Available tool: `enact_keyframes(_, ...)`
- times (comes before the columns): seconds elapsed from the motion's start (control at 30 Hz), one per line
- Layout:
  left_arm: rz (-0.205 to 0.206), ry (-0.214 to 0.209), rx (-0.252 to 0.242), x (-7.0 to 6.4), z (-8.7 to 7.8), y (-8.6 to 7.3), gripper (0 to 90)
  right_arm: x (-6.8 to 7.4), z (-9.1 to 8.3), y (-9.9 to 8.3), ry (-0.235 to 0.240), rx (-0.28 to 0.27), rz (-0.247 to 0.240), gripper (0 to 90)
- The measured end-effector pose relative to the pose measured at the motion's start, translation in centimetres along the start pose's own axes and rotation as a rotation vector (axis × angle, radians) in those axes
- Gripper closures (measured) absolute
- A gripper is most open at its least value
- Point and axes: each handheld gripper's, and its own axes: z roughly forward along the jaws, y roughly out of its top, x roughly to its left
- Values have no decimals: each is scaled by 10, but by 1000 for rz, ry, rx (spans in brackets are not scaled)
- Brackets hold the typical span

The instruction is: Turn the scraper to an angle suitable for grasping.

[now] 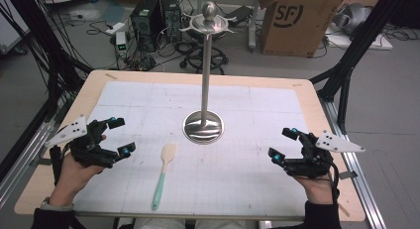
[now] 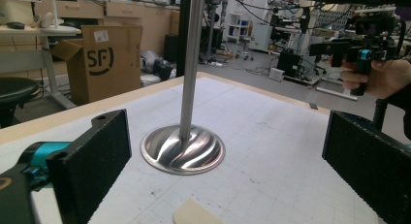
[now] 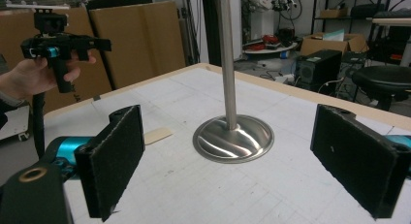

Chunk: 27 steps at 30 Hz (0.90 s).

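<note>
Centrally, steel stand (image 1: 203, 126) upright on mat, spatula (image 1: 164, 174) lying beside, left gripper (image 1: 120, 137) fingers wide, right gripper (image 1: 282, 144) fingers wide

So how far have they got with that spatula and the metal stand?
Nothing looks done yet. The spatula lies flat on the table mat, apart from the stand, whose top hooks carry nothing. Nothing is in hand: the left gripper and right gripper are both open, off to either side. If hanging the spatula is the aim, all of it remains.

Grey floor (image 1: 396, 90), cardboard box (image 1: 297, 21), cables (image 1: 148, 60)
</note>
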Motion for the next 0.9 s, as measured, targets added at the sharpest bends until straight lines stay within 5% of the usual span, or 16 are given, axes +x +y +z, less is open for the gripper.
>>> enact_keyframes(0.33,-15,-25,39,-6,12,-6,55,-3,3,-1,40,4,-1,114)
enact_keyframes(0.53,1,-53,102,-15,17,-12,405,-3,6,-1,50,6,-2,114)
enact_keyframes(0.7,50,-45,100,-23,20,-18,653,-2,9,-2,51,17,-3,114)
enact_keyframes(0.83,60,-18,94,-26,22,-23,842,-2,10,-2,48,22,-3,114)
enact_keyframes(0.87,93,41,76,-31,22,-27,879,-2,10,-2,46,20,-6,114)
enact_keyframes(0.9,101,48,80,-33,23,-29,896,-2,10,-2,47,20,-4,114)
